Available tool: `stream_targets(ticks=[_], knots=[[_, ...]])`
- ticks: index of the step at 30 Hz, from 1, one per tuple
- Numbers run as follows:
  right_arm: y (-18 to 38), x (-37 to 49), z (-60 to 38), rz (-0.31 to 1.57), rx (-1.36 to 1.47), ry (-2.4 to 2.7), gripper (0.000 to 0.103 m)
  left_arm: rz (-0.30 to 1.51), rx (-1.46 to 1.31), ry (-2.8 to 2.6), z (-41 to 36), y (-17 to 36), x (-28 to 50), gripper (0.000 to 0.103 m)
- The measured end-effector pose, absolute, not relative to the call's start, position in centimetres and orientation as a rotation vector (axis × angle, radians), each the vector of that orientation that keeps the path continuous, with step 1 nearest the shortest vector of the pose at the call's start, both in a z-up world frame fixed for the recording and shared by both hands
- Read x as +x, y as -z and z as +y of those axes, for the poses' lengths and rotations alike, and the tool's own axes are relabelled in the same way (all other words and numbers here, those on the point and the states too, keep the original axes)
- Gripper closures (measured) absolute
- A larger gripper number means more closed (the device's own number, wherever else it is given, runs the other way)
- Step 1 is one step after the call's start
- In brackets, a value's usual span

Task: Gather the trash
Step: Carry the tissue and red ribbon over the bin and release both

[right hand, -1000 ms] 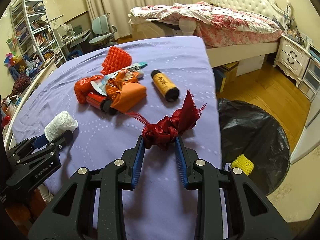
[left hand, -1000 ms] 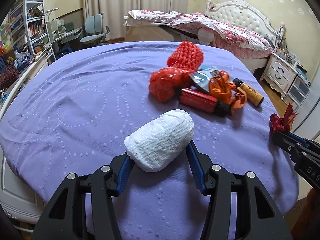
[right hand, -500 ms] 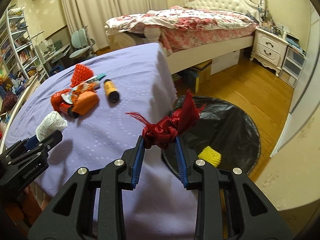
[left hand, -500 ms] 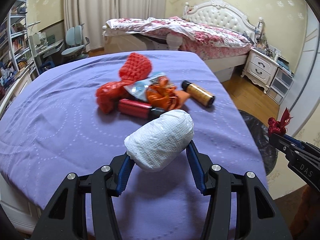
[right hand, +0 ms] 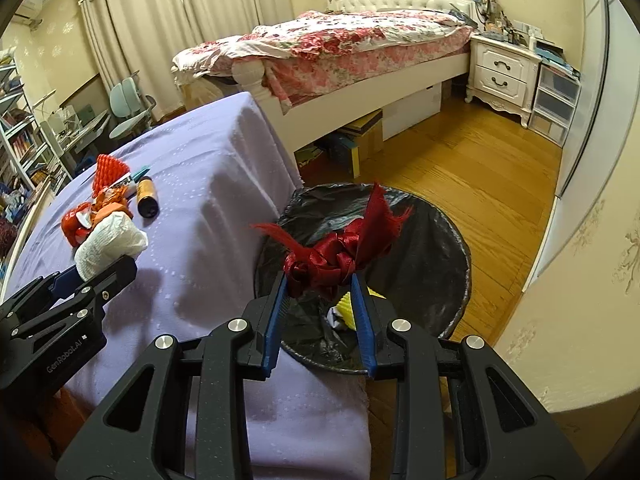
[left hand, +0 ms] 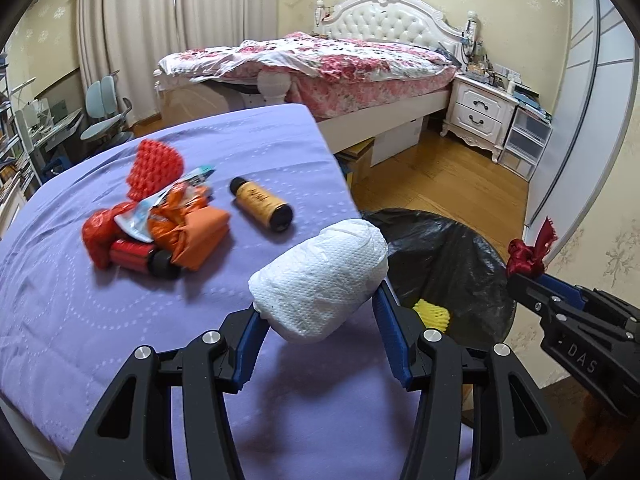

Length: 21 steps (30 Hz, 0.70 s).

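My left gripper (left hand: 318, 300) is shut on a white paper wad (left hand: 320, 276), held above the right end of the purple-covered table (left hand: 80, 320). In the right wrist view the same white paper wad (right hand: 108, 244) shows at the left. My right gripper (right hand: 320, 280) is shut on a knotted red ribbon (right hand: 340, 252), hanging over the black-lined trash bin (right hand: 432, 256) on the floor. From the left wrist view the red ribbon (left hand: 528, 254) appears at the right, beyond the trash bin (left hand: 440, 256). A yellow foam net (left hand: 432, 314) lies inside the bin.
On the table lie a red foam net (left hand: 154, 168), orange wrappers (left hand: 196, 232), a red can (left hand: 136, 258) and a yellow bottle (left hand: 260, 204). Behind stand a bed (right hand: 340, 48), a white nightstand (right hand: 500, 72) and wooden floor (right hand: 480, 168).
Both grippers have swung to the right with their loads. The red ribbon went from over the table to over the bin. The paper wad now hangs near the table's right edge.
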State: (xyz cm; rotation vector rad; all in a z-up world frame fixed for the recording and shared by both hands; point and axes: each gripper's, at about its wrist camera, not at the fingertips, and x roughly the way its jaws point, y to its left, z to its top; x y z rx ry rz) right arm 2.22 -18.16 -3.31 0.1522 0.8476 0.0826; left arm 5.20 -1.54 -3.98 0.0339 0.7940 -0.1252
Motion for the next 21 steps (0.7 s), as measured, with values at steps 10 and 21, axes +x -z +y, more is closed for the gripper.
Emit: stream_targets(ticks=[10,21], knots=[[3.9,3.5,-20.1,0.85,0.174,-0.067,0.072,0.795,0.07,0.153,-5.1,4.1,7.3,0.051],[4.3,4.5,-21.4,0.857,0.183,-0.054,0.072,0.791,0.115,0.145,-6.9,4.5,8.9,0.051]])
